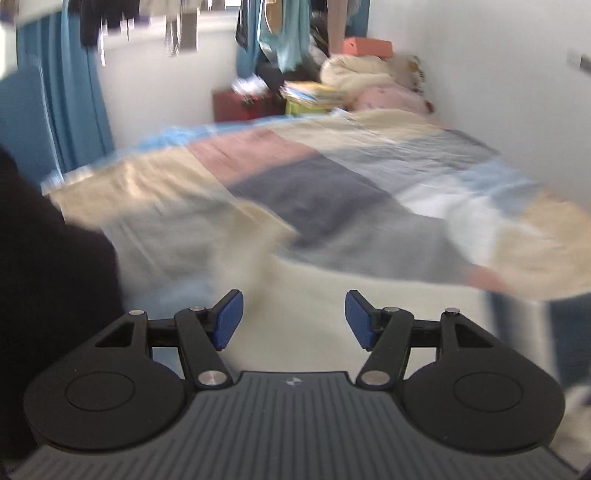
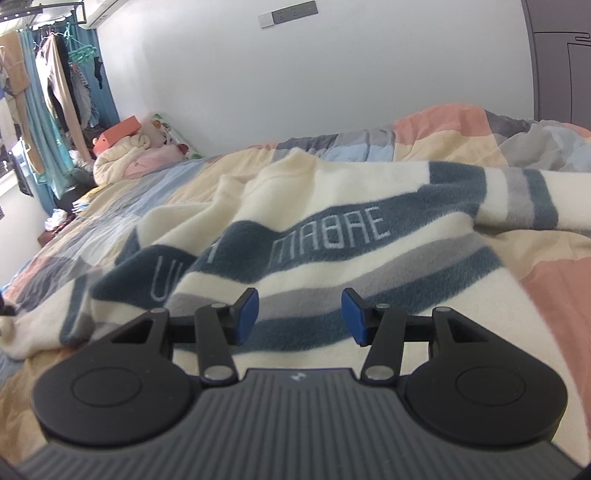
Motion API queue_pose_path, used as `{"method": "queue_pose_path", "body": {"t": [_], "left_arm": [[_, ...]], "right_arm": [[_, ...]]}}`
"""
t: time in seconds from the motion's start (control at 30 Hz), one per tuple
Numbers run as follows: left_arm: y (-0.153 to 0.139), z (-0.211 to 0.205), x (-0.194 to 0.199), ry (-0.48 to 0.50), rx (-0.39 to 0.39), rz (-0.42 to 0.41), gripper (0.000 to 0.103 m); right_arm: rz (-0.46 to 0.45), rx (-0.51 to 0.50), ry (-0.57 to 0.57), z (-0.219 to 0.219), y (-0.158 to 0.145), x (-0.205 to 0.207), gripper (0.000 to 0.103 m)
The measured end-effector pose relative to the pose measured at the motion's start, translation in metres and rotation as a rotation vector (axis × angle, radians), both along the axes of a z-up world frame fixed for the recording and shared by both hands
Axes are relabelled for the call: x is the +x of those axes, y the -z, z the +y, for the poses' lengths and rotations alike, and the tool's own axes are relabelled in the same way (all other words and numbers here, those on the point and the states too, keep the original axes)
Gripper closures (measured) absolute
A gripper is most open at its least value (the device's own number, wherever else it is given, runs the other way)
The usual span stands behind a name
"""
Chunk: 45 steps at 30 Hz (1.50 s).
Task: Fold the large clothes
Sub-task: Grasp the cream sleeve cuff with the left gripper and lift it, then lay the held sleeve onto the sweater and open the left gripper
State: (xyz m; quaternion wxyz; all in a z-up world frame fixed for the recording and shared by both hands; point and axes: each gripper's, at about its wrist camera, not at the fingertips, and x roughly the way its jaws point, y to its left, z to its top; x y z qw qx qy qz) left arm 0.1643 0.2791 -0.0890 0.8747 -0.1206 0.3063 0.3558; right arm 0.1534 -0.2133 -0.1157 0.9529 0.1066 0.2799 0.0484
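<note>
Cream fleece banded in slate blue and grey, the sweater (image 2: pixel 314 236) lay spread and rumpled on the bed (image 2: pixel 424 144), its blue chest band bearing pale lettering, one striped sleeve running off to the right of my right wrist view. Beneath it I saw a patchwork quilt (image 1: pixel 295 184) of cream, pink, grey, dark blue and light blue panels covering the mattress. My right tongs (image 2: pixel 300 315) hung just over the garment's lower stripes, blue pads apart with nothing between them. My left tongs (image 1: pixel 294 319) likewise stood released and empty above pale cream cloth; that view was smeared by motion, so I could not tell whether the cloth was quilt or sweater. A dark mass filled the left edge of the same view, too blurred for me to identify.

A plain white wall (image 2: pixel 295 92) ran along the far side of the bed and carried a grey socket strip (image 2: pixel 291 14) high up. At the foot of the bed I noted rolled cream bedding (image 1: pixel 354 70), a pink cushion (image 1: pixel 388 98), an orange box (image 1: pixel 367 47) and a stack of papers (image 1: pixel 314 92) on a yellow-green crate. Blue curtains (image 1: pixel 74 110) framed a window, with clothes hanging on a rail (image 2: pixel 59 81) beside them.
</note>
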Motion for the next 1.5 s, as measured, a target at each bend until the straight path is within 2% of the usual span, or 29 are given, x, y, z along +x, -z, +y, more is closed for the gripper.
{"method": "queue_pose_path", "body": {"t": [0.1, 0.27, 0.37, 0.43, 0.5, 0.57, 0.6, 0.67, 0.73, 0.8, 0.9, 0.97, 1.0, 1.07, 1.2, 1.33, 1.4, 1.5], "left_arm": [[0.013, 0.023, 0.012, -0.034, 0.001, 0.059, 0.036], [0.045, 0.051, 0.036, -0.055, -0.021, 0.159, 0.034], [0.051, 0.06, 0.045, -0.086, -0.037, 0.148, 0.032], [0.052, 0.068, 0.049, -0.091, -0.072, 0.136, 0.036], [0.049, 0.077, 0.054, -0.069, -0.096, 0.138, 0.049], [0.04, 0.088, 0.056, -0.082, -0.139, 0.116, 0.07], [0.035, 0.093, 0.055, -0.086, -0.163, 0.104, 0.074], [0.025, 0.099, 0.056, -0.085, -0.174, 0.095, 0.094], [0.011, 0.107, 0.053, -0.106, -0.161, 0.061, 0.094], [-0.007, 0.118, 0.049, -0.106, -0.173, -0.01, 0.094], [-0.035, 0.127, 0.046, -0.102, -0.102, -0.1, 0.094], [-0.04, 0.131, 0.047, -0.134, -0.027, -0.086, 0.094], [-0.037, 0.136, 0.047, -0.156, -0.029, -0.076, 0.094], [-0.025, 0.147, 0.046, -0.197, -0.061, -0.06, 0.094], [0.016, 0.163, 0.049, -0.243, -0.118, 0.051, 0.094], [0.048, 0.173, 0.04, -0.286, -0.188, 0.053, 0.09], [0.047, 0.169, 0.04, -0.278, -0.16, 0.066, 0.089], [0.036, 0.165, 0.041, -0.272, -0.179, 0.092, 0.079]], "right_arm": [[-0.024, -0.021, 0.047, -0.003, -0.002, 0.011, 0.051], [0.007, -0.014, 0.09, -0.008, 0.008, 0.035, 0.051], [0.028, -0.046, 0.093, -0.003, 0.016, 0.04, 0.051], [0.028, -0.064, 0.093, 0.0, 0.018, 0.042, 0.051], [0.016, -0.087, 0.093, 0.005, 0.017, 0.043, 0.051], [0.009, -0.102, 0.09, 0.008, 0.016, 0.042, 0.051], [0.012, -0.101, 0.091, 0.009, 0.016, 0.043, 0.051], [0.025, -0.098, 0.098, 0.01, 0.018, 0.044, 0.051], [0.037, -0.099, 0.099, 0.01, 0.019, 0.045, 0.051], [0.037, -0.102, 0.096, 0.011, 0.019, 0.045, 0.051], [0.035, -0.105, 0.088, 0.012, 0.02, 0.044, 0.051], [0.055, -0.074, 0.074, 0.011, 0.023, 0.045, 0.051], [0.071, -0.052, 0.073, 0.01, 0.026, 0.046, 0.051], [0.087, -0.045, 0.077, 0.009, 0.029, 0.048, 0.051], [0.082, -0.05, 0.088, 0.008, 0.029, 0.049, 0.051], [0.089, -0.051, 0.089, 0.009, 0.031, 0.051, 0.051], [0.092, -0.046, 0.082, 0.009, 0.032, 0.053, 0.051], [0.092, -0.042, 0.07, 0.01, 0.032, 0.055, 0.051]]}}
